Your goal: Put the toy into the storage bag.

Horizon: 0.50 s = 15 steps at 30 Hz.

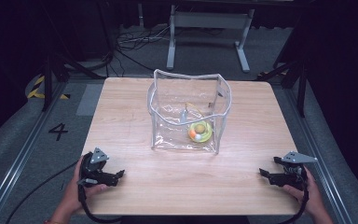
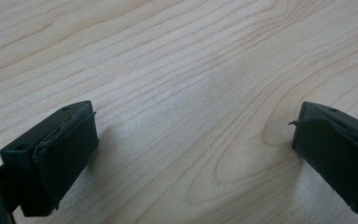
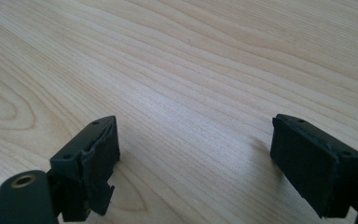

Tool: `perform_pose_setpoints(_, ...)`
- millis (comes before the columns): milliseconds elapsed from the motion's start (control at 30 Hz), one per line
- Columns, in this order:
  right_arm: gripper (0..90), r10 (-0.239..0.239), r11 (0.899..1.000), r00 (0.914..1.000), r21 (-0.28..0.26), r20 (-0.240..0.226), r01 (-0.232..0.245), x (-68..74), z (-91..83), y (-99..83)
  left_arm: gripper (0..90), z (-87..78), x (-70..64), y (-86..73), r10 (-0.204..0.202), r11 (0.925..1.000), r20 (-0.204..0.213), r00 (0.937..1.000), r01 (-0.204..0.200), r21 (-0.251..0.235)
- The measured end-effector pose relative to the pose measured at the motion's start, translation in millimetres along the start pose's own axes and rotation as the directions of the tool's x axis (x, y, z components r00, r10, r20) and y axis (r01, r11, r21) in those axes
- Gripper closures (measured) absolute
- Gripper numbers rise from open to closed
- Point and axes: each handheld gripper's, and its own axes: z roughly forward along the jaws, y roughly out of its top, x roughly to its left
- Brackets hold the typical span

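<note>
Toward the far middle of the wooden table [image 1: 135,182] stands a clear plastic pouch [image 1: 186,114], its top open and edged with a pale zipper band that runs around the rim. Its see-through walls are upright and slightly bowed, and the tabletop shows through them. Inside, on the bottom at the near right corner, lies a small yellow-green toy [image 1: 199,132] with a white and an orange ball-like part on it; its exact form is too small to tell. A thin stem-like piece stands just to its left inside the pouch, unclear in kind.

Well apart from the pouch, at the near left corner of the table, the left gripper [image 1: 118,176] rests in the person's left hand [image 1: 81,186], its jaws pointing toward the table's middle. From the left gripper view its black padded jaws stand wide apart over bare wood grain, with nothing between them [image 2: 193,140].

At the near right corner the right gripper [image 1: 265,171] sits in the right hand [image 1: 307,189], pointing inward. Its jaws likewise stand spread wide above the wood, holding nothing [image 3: 196,144].

Beyond the table, grey floor carries cables [image 1: 135,42] and a grey metal stand [image 1: 209,28].
</note>
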Motion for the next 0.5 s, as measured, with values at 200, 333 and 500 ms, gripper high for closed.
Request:
perform_pose_setpoints(200,15.7,0.0,1.0,1.0,0.0,0.0,0.0,0.0,0.0,0.0,0.5,0.0,-0.2,0.5,-0.002,1.0,-0.004,1.0,0.002,0.005)
perform_pose_setpoints(333,15.7,0.002,1.0,1.0,0.0,0.002,-0.002,0.1,-0.2,-0.2,0.5,0.5,-1.1,0.4,-0.01,0.9999,-0.01,0.9999,0.01,-0.001)
perform_pose_setpoints(500,15.6,0.005,1.0,1.0,0.0,0.006,-0.005,0.3,-0.4,-0.4,0.5,0.3,-1.8,0.1,-0.017,0.9999,-0.014,0.9998,0.017,-0.002)
